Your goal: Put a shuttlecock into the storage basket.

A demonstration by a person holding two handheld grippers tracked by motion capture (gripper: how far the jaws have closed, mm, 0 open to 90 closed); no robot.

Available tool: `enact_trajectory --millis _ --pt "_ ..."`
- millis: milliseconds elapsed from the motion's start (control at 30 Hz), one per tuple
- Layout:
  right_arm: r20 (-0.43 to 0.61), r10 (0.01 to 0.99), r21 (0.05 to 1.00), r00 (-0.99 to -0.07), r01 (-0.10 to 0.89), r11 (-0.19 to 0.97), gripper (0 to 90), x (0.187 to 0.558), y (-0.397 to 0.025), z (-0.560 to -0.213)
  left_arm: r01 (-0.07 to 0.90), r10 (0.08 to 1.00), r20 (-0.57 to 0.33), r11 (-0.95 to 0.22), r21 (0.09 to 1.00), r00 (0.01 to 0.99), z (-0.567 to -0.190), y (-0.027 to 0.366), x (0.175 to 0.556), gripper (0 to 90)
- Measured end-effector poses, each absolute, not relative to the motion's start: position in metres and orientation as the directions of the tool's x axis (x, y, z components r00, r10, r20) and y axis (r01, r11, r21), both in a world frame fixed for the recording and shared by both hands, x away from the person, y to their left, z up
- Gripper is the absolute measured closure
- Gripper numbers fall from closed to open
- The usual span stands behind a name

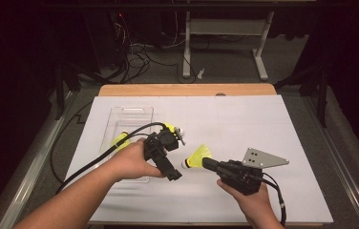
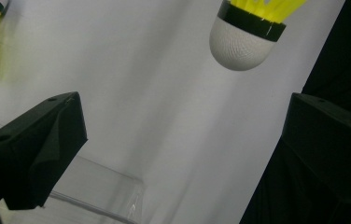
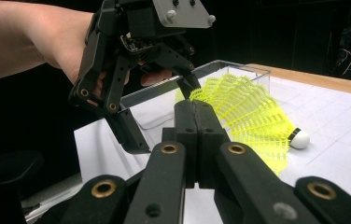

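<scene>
Pinching the yellow skirt of a shuttlecock (image 1: 198, 156), the right gripper (image 1: 209, 163) has its jaws pressed together on the mesh rim, as the right gripper view shows, with the fan of neon-yellow plastic ribs (image 3: 248, 112) spreading out beyond the jaw tips. The shuttlecock has a white rounded cork tip with a black band where tip meets skirt; in the left gripper view that dimpled white tip (image 2: 242, 43) hangs above the white surface, pointing down toward the left gripper's jaws. It is held near the middle of the bench (image 1: 244, 119), just right of the left gripper (image 1: 168, 164), whose jaws stand spread wide apart with nothing between them. Behind the left hand (image 1: 132, 160) sits a clear plastic tray (image 1: 131, 114) at the left of the bench, with another yellow shuttlecock (image 1: 120, 141) in it. A further shuttlecock (image 3: 298, 138) lies on the white surface past the held one, its white tip showing; it may be the one beside the tray's right edge, though the high view is too dim to be sure.
</scene>
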State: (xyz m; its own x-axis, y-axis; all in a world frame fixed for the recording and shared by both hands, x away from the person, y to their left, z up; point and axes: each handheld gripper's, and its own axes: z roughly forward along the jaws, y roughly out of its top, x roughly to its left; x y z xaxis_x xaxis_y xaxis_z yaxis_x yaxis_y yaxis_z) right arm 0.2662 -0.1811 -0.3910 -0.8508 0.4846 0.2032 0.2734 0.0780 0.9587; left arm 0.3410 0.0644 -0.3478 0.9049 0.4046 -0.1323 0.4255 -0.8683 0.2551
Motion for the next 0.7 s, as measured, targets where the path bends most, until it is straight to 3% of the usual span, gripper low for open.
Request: enact_trajectory --millis 700 --pt "0.21 0.475 0.957 -0.854 0.278 0.077 90.0 0.2669 -0.1785 -0.3921 0.401 0.375 -0.144 -0.876 0.269 0.916 -0.3492 0.0597 0.3356 6.0"
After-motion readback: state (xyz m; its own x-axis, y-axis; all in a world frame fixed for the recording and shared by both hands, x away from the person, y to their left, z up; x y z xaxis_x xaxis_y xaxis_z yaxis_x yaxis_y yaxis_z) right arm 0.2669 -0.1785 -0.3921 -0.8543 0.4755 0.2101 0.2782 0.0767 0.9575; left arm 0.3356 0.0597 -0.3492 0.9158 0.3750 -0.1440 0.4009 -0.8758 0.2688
